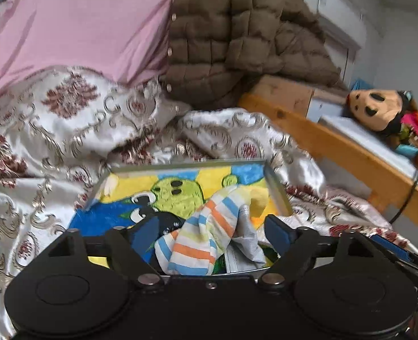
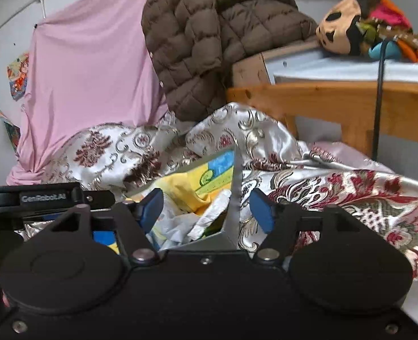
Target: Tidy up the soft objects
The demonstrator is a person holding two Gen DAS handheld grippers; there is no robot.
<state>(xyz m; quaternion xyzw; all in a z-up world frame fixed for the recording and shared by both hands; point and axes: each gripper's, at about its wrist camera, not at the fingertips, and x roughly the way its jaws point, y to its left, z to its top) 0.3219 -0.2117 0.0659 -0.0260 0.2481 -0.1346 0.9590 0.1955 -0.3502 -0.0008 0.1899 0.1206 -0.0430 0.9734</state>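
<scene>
A shallow grey box [image 1: 277, 187] lies on the bed, lined with a bright cartoon towel [image 1: 180, 195]. In it sit a crumpled striped cloth [image 1: 200, 235], a grey cloth [image 1: 248, 240] and a yellow cloth [image 1: 258, 201]. My left gripper [image 1: 200, 238] hangs open over the box's near edge, above the striped cloth, gripping nothing. In the right wrist view the box's side wall [image 2: 235, 195] rises between the blue pads [image 2: 262, 212] of my right gripper [image 2: 207, 209]. Its jaws stand open and the pads do not press on the wall. Yellow cloth [image 2: 189, 189] and white cloth [image 2: 209, 218] lie just inside.
A shiny patterned bedspread [image 1: 67, 130] covers the bed around the box. Behind hang a pink sheet [image 1: 81, 22] and a brown quilted jacket [image 1: 237, 36]. A wooden bed frame [image 1: 350, 153] runs along the right, with a plush doll [image 1: 379, 107] and a black cable [image 2: 379, 99].
</scene>
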